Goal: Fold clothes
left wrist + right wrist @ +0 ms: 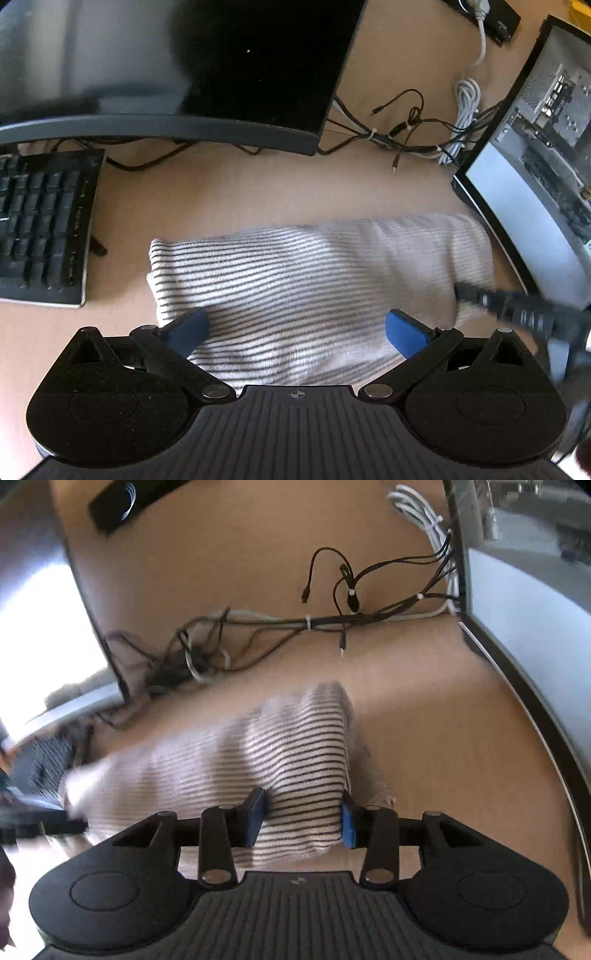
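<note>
from the left wrist view, the striped garment (310,280) lay on the bare middle of the desk (236,192) as a compact folded bundle, between the keyboard (44,225) toward the left edge and the open computer case (546,147) toward the right edge, with the monitor (207,62) and a tangle of cables (406,136) behind it. my left tool (297,328) had its blue pads spread wide above the near side of the bundle, pinching nothing. the right tool (517,314) showed only as a dark blur at the bundle's right end.

from the right wrist view, the right tool (303,819) had its pads part spread on either side of the garment's (288,760) near right end; cloth sat between them, but i could not tell for sure whether they still pressed on it, and it looked loose to me. the far end was blurred.

i judged the folding nearly finished: the layers were stacked and narrow, and at most a last tidy or release remained.
</note>
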